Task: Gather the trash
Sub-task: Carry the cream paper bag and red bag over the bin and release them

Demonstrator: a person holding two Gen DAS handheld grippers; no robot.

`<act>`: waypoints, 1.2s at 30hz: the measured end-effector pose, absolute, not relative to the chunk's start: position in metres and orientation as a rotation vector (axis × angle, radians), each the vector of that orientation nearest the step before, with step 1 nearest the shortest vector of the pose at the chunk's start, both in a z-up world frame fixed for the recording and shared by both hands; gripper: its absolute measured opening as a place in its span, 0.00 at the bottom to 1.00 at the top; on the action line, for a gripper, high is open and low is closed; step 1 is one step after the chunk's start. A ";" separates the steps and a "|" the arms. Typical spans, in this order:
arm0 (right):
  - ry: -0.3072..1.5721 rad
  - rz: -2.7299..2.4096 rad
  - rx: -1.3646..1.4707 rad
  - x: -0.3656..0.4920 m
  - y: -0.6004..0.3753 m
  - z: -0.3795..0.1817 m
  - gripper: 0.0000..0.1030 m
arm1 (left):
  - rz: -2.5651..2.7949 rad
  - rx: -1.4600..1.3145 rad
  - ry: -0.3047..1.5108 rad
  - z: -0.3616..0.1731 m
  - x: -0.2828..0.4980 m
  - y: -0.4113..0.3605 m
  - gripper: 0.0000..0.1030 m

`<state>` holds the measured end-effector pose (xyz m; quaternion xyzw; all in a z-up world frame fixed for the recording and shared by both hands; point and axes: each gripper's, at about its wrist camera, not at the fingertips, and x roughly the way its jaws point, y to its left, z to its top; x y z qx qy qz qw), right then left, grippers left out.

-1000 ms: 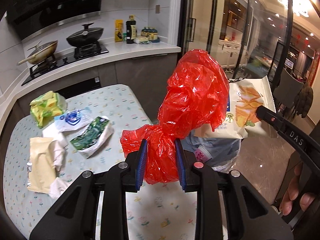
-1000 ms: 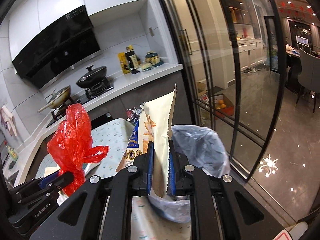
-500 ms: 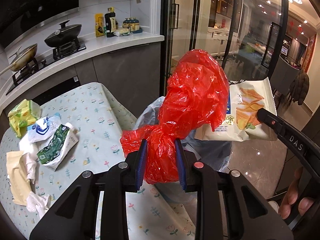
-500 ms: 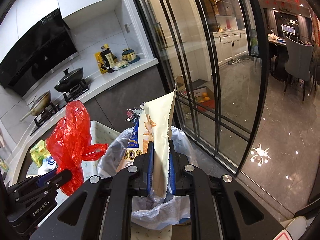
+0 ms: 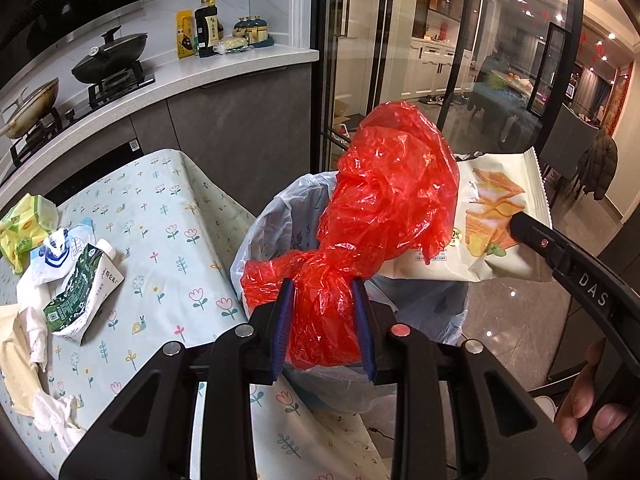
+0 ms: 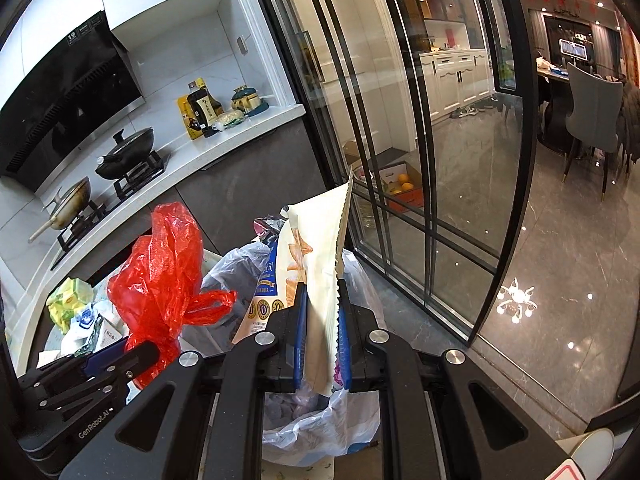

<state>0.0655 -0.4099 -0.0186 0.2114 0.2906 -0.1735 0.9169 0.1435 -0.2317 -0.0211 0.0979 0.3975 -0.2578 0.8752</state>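
the desk [image 5: 168,200], covered in a pale flowered cloth, takes up the left of my left wrist view. just off its near corner stands the trash bin [image 5: 276,216], lined with a thin grey-white bag whose rim is open beneath both of my tools. above the bin's mouth i hold the red plastic bag [image 5: 384,200]: my left gripper [image 5: 324,320] has its blue-padded fingers [image 5: 285,312] pressed in on the knotted neck of it, with the crumpled bulk puffing up above them and a loose tail sticking out to the left. right beside it, also over the bin, is the snack packet [image 6: 320,264], cream-coloured with a picture of crackers and a zigzag edge. my right gripper [image 6: 323,344] is clamped tight on its lower part, the fingers [image 6: 300,344] nearly meeting with only the flat packet between them, so it stands upright on edge. left on the desk, well apart from the bin, lie a green and white carton [image 5: 80,292], a blue and white wrapper [image 5: 52,252], a yellow-green packet [image 5: 24,224] and some crumpled white tissue [image 5: 52,412].
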 end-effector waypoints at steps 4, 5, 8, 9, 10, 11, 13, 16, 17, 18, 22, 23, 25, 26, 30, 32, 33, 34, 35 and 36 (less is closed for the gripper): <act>0.603 -0.359 0.431 0.068 -0.411 -0.019 0.12 | -0.537 0.197 0.840 -0.024 0.146 -0.233 0.29; 0.605 -0.359 0.431 0.069 -0.411 -0.020 0.12 | -0.538 0.197 0.841 -0.024 0.148 -0.233 0.29; 0.608 -0.358 0.429 0.072 -0.411 -0.021 0.13 | -0.540 0.191 0.845 -0.025 0.150 -0.232 0.30; 0.611 -0.356 0.429 0.073 -0.411 -0.021 0.14 | -0.544 0.189 0.848 -0.025 0.150 -0.232 0.31; 0.613 -0.355 0.430 0.074 -0.411 -0.022 0.15 | -0.540 0.188 0.850 -0.025 0.150 -0.233 0.39; 0.614 -0.360 0.431 0.075 -0.410 -0.022 0.18 | -0.535 0.187 0.851 -0.025 0.151 -0.232 0.51; 0.611 -0.358 0.434 0.077 -0.408 -0.022 0.20 | -0.525 0.179 0.833 -0.024 0.150 -0.229 0.60; 0.602 -0.358 0.434 0.078 -0.406 -0.021 0.31 | -0.529 0.172 0.828 -0.022 0.151 -0.226 0.61; 0.598 -0.356 0.435 0.078 -0.406 -0.020 0.35 | -0.525 0.170 0.826 -0.022 0.151 -0.225 0.62; 0.596 -0.354 0.434 0.079 -0.404 -0.019 0.35 | -0.521 0.168 0.824 -0.021 0.151 -0.223 0.64; 0.585 -0.348 0.429 0.079 -0.401 -0.016 0.37 | -0.510 0.150 0.821 -0.018 0.152 -0.214 0.67; 0.582 -0.346 0.428 0.078 -0.399 -0.015 0.38 | -0.507 0.146 0.821 -0.018 0.151 -0.212 0.67; 0.577 -0.342 0.423 0.077 -0.396 -0.013 0.38 | -0.499 0.137 0.818 -0.016 0.151 -0.206 0.68; 0.575 -0.339 0.420 0.077 -0.395 -0.012 0.39 | -0.494 0.133 0.817 -0.014 0.150 -0.204 0.70; 0.567 -0.325 0.410 0.073 -0.386 -0.005 0.42 | -0.473 0.119 0.805 -0.008 0.147 -0.190 0.72; 0.559 -0.316 0.404 0.070 -0.379 -0.001 0.48 | -0.463 0.104 0.803 -0.005 0.146 -0.181 0.76; 0.555 -0.310 0.397 0.070 -0.375 0.002 0.49 | -0.456 0.094 0.800 -0.002 0.146 -0.176 0.76; 0.554 -0.300 0.390 0.069 -0.370 0.005 0.49 | -0.450 0.085 0.796 0.000 0.145 -0.171 0.76; 0.553 -0.293 0.384 0.068 -0.365 0.007 0.49 | -0.444 0.079 0.792 0.003 0.144 -0.166 0.76; 0.549 -0.286 0.378 0.067 -0.360 0.010 0.49 | -0.437 0.074 0.787 0.005 0.143 -0.161 0.76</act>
